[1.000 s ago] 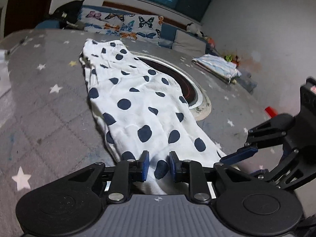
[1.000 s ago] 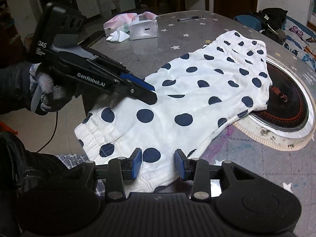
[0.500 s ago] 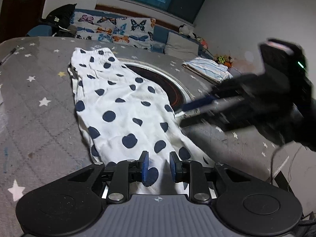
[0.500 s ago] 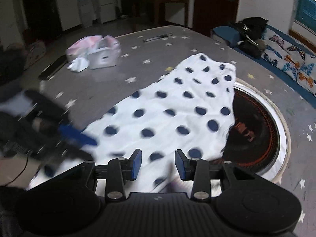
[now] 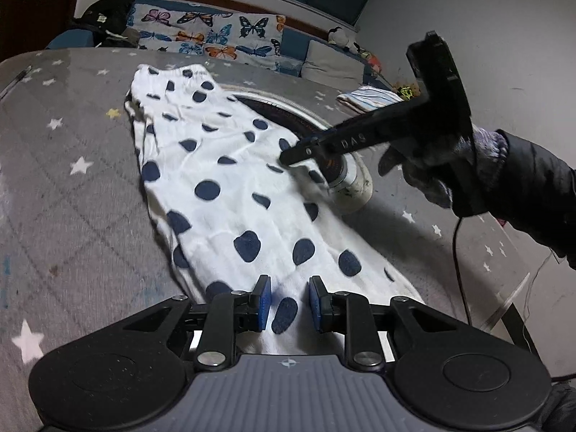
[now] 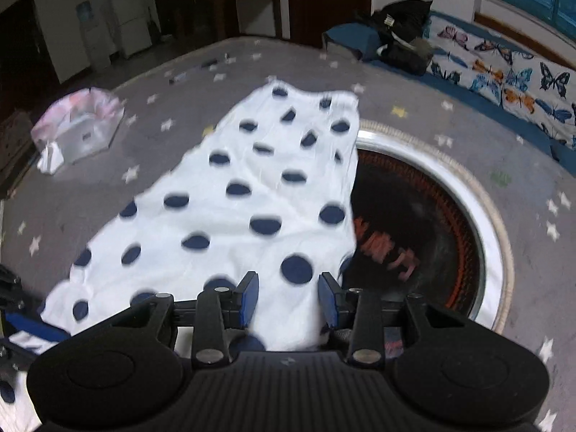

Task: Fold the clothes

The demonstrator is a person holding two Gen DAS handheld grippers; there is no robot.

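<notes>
Flat, wrinkled white polka-dot garment (image 5: 230, 194) on grey star-print table (image 5: 72, 187), both hand-held grippers' jaws apart, empty.

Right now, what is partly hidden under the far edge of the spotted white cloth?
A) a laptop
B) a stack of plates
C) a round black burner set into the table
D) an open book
C: in the right wrist view the polka-dot cloth lies over the left side of a round black burner with a white ring, sunk into the star-patterned table.
</notes>
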